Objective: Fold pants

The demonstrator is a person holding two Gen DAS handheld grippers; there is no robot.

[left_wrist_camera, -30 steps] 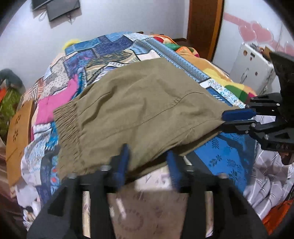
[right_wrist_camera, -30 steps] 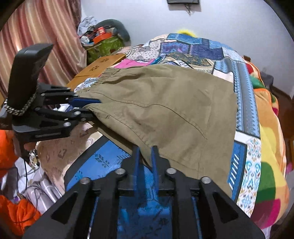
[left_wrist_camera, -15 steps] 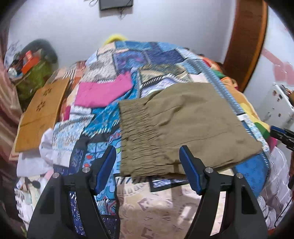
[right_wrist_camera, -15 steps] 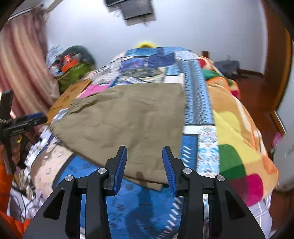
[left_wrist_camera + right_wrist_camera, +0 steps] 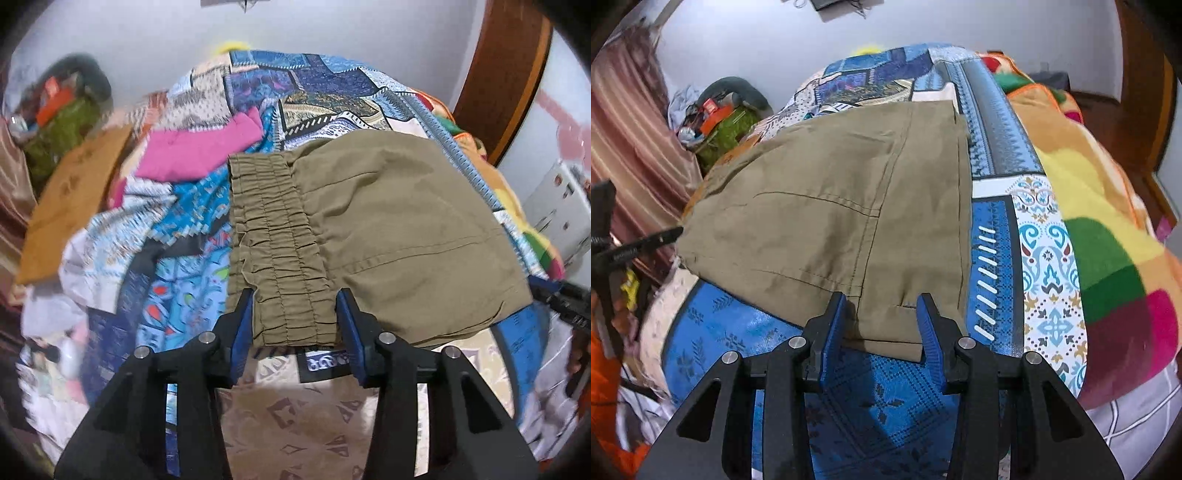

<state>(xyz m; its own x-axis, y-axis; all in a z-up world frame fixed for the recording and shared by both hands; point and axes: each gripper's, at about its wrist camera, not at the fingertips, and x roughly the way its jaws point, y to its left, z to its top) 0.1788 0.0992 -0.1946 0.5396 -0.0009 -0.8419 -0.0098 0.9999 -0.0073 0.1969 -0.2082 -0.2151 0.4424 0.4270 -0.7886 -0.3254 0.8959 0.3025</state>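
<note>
On the patchwork bedspread (image 5: 317, 81) lie folded olive pants (image 5: 388, 229), elastic waistband (image 5: 280, 251) gathered; both grippers' jaws stand apart, the left gripper (image 5: 295, 314) just closing somewhat, the right gripper (image 5: 882, 314) likewise.

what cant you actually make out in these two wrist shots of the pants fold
- Pants: the layers underneath are hidden by the top layer, in both views.
- Left tool: the blue pads straddle the waistband corner; neither view shows whether they touch the cloth.
- Right tool: same doubt at the near hem; seen from the left wrist, it is cut off by the frame edge.
- Clutter beside the bed: blurred in the left wrist view, items unreadable.
</note>
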